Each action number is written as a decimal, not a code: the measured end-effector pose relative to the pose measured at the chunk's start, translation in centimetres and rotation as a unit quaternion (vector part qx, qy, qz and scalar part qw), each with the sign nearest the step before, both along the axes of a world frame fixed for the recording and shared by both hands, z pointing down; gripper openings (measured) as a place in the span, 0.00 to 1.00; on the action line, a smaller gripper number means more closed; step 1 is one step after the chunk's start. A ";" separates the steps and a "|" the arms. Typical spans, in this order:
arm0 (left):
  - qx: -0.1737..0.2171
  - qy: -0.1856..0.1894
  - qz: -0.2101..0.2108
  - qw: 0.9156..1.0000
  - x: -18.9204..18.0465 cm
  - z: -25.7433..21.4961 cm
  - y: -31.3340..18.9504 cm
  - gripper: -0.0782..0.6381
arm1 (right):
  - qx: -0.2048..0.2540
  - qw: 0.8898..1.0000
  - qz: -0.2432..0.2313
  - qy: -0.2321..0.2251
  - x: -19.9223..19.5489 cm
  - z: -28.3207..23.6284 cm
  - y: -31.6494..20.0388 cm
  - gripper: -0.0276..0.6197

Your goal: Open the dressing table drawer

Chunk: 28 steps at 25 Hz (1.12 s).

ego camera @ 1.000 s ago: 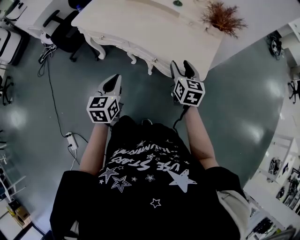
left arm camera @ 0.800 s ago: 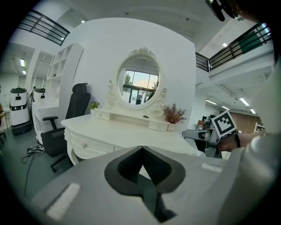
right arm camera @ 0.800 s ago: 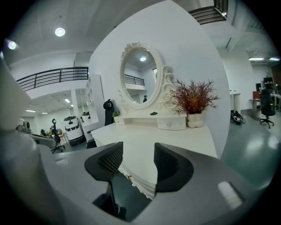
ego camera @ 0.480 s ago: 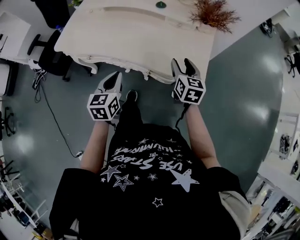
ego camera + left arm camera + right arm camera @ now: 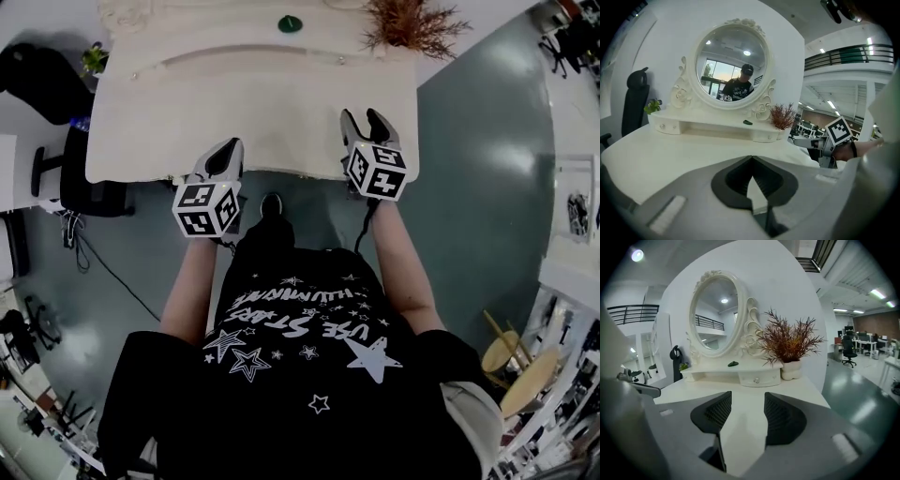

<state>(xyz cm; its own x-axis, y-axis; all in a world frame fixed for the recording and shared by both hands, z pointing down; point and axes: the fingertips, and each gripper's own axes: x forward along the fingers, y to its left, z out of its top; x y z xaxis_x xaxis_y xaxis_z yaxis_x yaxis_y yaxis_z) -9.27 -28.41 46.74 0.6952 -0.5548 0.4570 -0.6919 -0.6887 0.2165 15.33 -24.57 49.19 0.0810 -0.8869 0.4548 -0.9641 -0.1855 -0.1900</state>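
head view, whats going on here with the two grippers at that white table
A person in a black star-print t-shirt stands at the cream white dressing table, a hand-held gripper in each hand above its top near the front edge. The left hand-held gripper is shut on nothing; the right hand-held gripper has its jaws apart and empty. Neither touches a drawer yet, and the small knobbed drawer under the oval mirror looks shut.

I count one desk (image 5: 234,103), one oval mirror (image 5: 731,65), one potted plant (image 5: 787,341), one small green object (image 5: 290,23), two small drawers (image 5: 669,126) (image 5: 765,136), two grippers (image 5: 231,148) (image 5: 362,117).
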 end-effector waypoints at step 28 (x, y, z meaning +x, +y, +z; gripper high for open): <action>-0.022 0.006 0.122 0.992 2.2 3.8 -15.1 0.11 | -0.066 0.987 0.127 0.073 2.9 5.3 -13.0 0.36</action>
